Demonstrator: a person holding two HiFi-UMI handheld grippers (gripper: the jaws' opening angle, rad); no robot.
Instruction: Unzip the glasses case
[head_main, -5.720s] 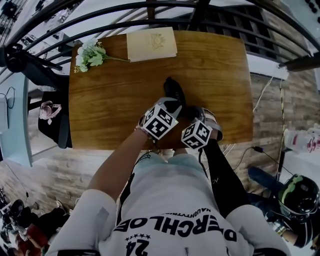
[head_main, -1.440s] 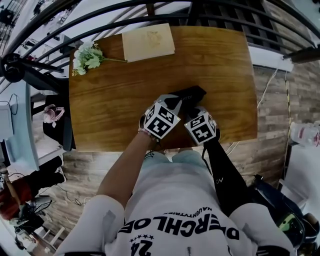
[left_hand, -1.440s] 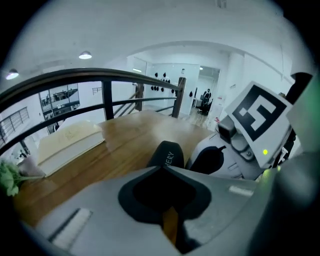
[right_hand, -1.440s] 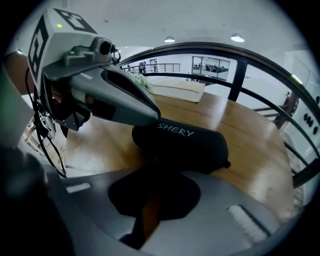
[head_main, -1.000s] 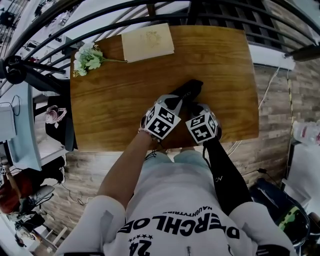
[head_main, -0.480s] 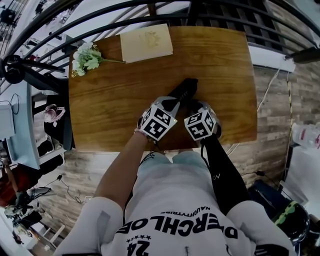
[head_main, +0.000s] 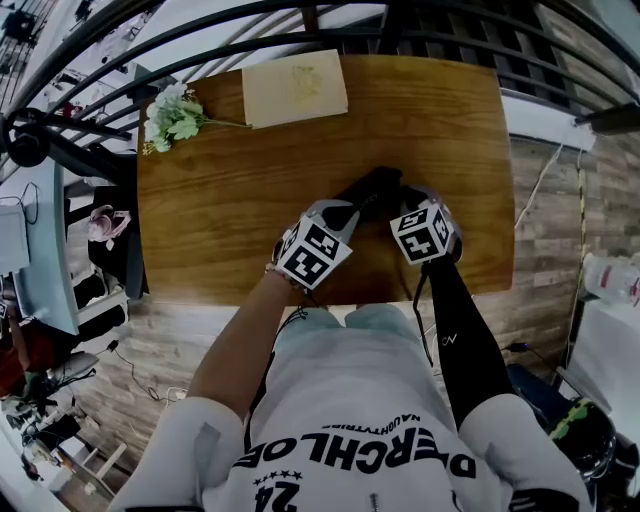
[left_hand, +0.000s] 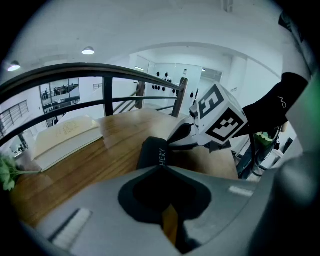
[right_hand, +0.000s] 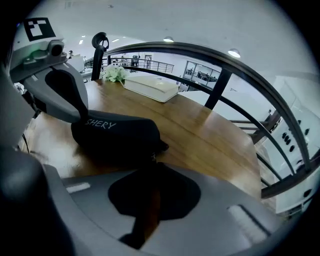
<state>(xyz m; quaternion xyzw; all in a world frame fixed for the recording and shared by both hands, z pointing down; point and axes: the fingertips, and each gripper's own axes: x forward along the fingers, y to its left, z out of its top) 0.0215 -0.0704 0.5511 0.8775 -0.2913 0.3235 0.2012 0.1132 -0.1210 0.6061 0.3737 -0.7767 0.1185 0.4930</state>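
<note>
Two hand-held grippers on the job, both clamped tight! The left hand-held gripper (left_hand: 160, 166) has its tips pressed together on the near end of the black glasses case (right_hand: 117, 132), pinning it just right of centre on the tabletop (head_main: 220, 200). The right hand-held gripper (right_hand: 152, 164) is squeezed closed too, pinching the small zip pull (right_hand: 150, 156) at the case's end. Compared with half a second ago, the right one has swung away from its partner toward 3 o'clock, while the left has held its spot.
</note>
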